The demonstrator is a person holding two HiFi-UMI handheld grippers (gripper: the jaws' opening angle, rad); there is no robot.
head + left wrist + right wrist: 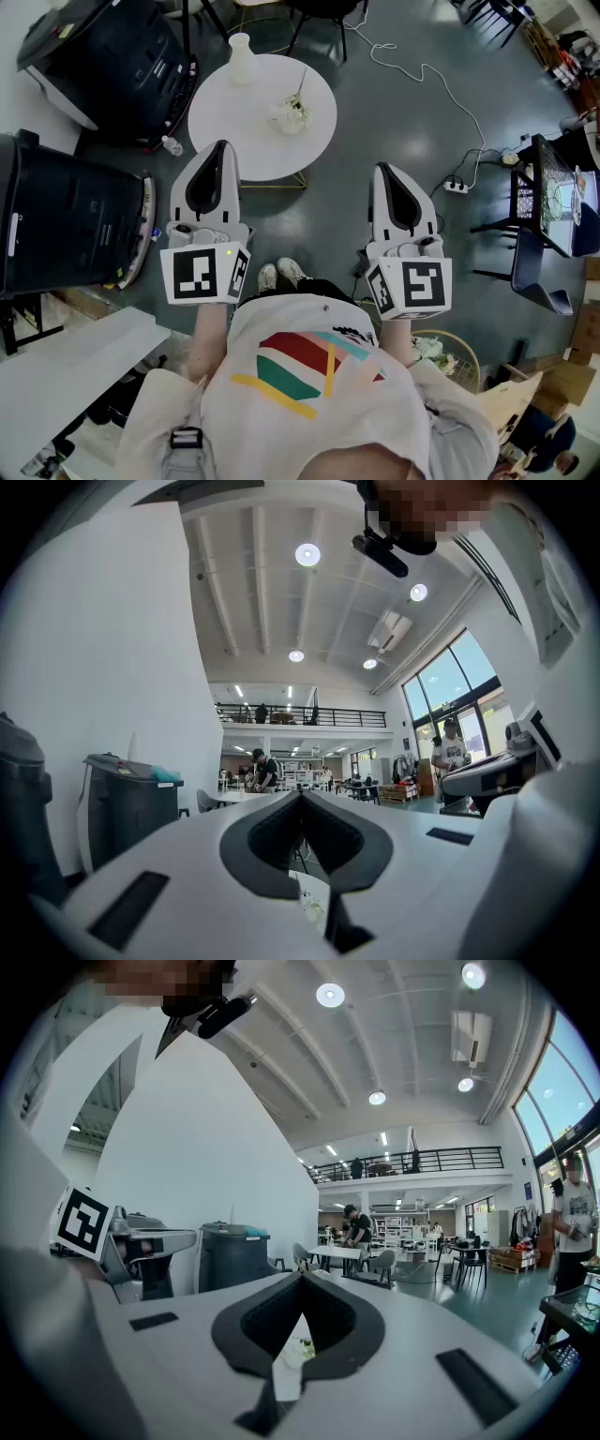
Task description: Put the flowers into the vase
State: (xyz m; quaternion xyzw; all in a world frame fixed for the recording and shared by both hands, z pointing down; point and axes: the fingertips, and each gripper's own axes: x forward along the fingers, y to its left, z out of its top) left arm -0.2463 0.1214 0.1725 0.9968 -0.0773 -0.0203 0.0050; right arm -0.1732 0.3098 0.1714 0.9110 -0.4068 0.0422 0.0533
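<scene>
Head view first: where are the flowers (pixel 292 112)?

Lying on the round white table (pixel 234 131), right of its middle, a small pale bunch with one thin stem that points toward the far rim.

And the vase (pixel 241 56)?

White, upright, at the table's far left edge. It stands apart from the flowers, and nothing is in its neck.

How is the left hand-held gripper (pixel 222 143)?

Pressed together. In the left gripper view its two dark pads meet at the tip and nothing sits between them. From the head view its tip overlaps the table's near rim in the picture, well apart from the flowers.

The right hand-held gripper (pixel 384 167)?

Also pressed together and empty: the right gripper view shows the tips meeting. It is held out beside the left one, over the dark floor (pixel 394 103) to the right of the table, and both reach forward side by side.

Do the gripper views show the flowers at all?

Yes, small and low through the slot behind each pair of jaws, on a sliver of white tabletop.

What lies around the table?

Two black machines (pixel 75 216) stand at the left, a white cable (pixel 422 70) snakes over the floor to a power strip (pixel 457 187) at the right, and the person's pale shoes (pixel 279 274) show between the two marker cubes
</scene>
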